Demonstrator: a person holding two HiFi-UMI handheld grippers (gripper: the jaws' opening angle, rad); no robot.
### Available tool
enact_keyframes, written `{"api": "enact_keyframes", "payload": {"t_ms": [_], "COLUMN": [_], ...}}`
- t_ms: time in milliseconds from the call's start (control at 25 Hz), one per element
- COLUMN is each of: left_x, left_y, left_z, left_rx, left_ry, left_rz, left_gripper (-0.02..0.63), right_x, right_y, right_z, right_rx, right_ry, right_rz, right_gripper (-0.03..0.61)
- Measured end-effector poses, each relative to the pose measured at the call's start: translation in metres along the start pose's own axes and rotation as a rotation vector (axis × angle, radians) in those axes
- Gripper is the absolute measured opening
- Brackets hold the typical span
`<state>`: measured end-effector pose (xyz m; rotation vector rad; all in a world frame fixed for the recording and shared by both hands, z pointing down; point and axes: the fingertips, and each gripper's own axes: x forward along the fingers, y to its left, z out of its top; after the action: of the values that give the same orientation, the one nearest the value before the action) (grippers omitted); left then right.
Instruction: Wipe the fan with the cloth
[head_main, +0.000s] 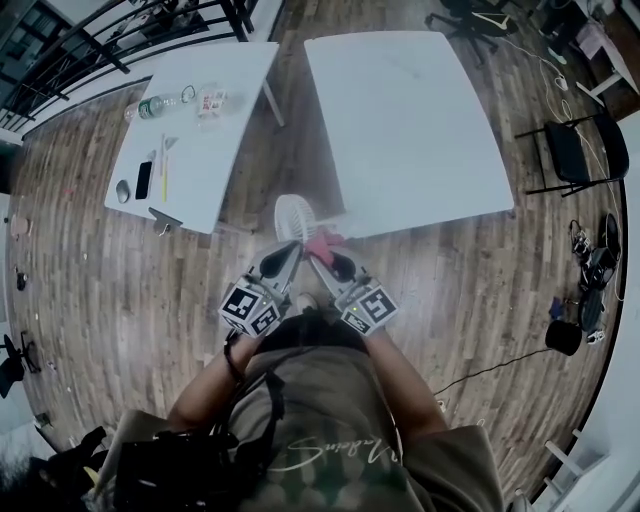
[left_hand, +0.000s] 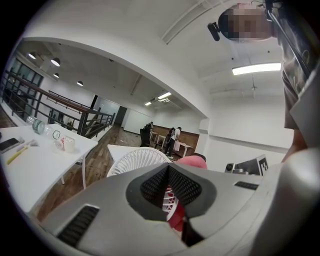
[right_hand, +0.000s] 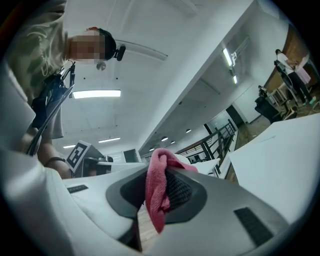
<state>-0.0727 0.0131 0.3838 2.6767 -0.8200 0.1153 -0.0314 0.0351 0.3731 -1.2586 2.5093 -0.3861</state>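
My right hand-held gripper (right_hand: 156, 202) clamps the pink cloth (right_hand: 159, 182), leaving a fold free to rub the fan (head_main: 297, 215) just ahead. My left hand-held gripper (left_hand: 172, 194) is closed at the white grille, probably to steady it. The fan stands beside a large white surface (head_main: 400, 120), above a wood floor (head_main: 100, 270).

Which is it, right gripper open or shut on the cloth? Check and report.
Shut on the cloth: the right gripper pinches the bunched pink fabric between its fingers, and the loose end hangs down below them.
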Motion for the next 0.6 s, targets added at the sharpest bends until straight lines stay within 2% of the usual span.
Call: {"api": "enact_keyframes", "payload": {"t_ms": [400,600], "left_x": [0.000,-0.002], "left_y": [0.000,0.001], "left_z": [0.002,0.001], "left_rx": [-0.004,-0.007], "left_ry": [-0.034,-0.036], "left_rz": [0.006,0.019], "left_gripper": [0.020,0.019], "right_x": [-0.005,-0.008], "right_y": [0.011,0.016], "right_z": [-0.011,-0.026], "right_rx": [-0.095,-0.100], "right_ry": [0.025,0.047], "right_rz": [-0.049,-0.070], "right_gripper": [0.092,0.092]}}
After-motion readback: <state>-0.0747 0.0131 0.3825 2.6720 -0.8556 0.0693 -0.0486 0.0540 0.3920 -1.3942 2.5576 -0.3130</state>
